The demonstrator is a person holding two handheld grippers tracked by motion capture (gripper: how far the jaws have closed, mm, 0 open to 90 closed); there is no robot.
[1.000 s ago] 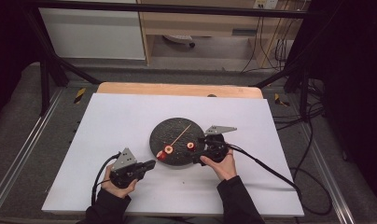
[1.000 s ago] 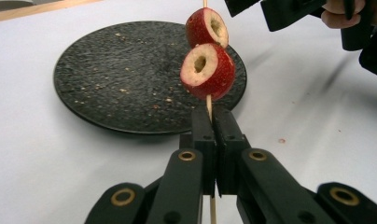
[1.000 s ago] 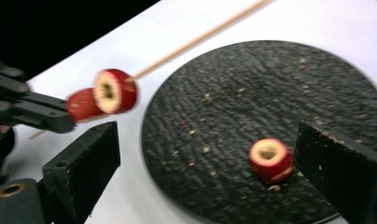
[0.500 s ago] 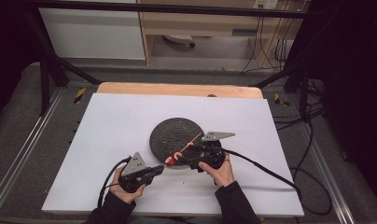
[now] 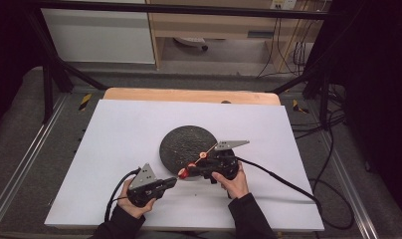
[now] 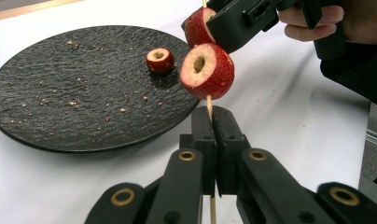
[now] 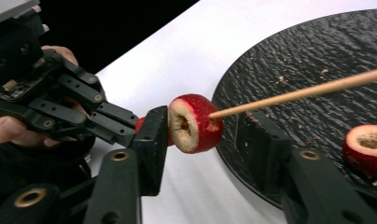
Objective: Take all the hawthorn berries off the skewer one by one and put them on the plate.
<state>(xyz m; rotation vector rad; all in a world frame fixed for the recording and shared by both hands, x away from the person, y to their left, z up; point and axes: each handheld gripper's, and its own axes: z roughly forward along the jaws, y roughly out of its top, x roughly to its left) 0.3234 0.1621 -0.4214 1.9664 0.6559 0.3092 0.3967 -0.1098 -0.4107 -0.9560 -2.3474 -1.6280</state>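
Two fruits (image 6: 207, 71) on your skewer (image 7: 298, 94), just off the plate (image 5: 186, 144).
Your left gripper (image 6: 213, 122) pinches the skewer; your right gripper (image 7: 200, 128), closing, brackets one fruit, one jaw touching.

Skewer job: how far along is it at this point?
Done: a front fruit and a second fruit sit on the skewer, which the left tool clamps. In hand: the right tool has just been closing its jaws around the front fruit, one pad at its cut face, the other apart. Left: probably the loose fruit on the plate.
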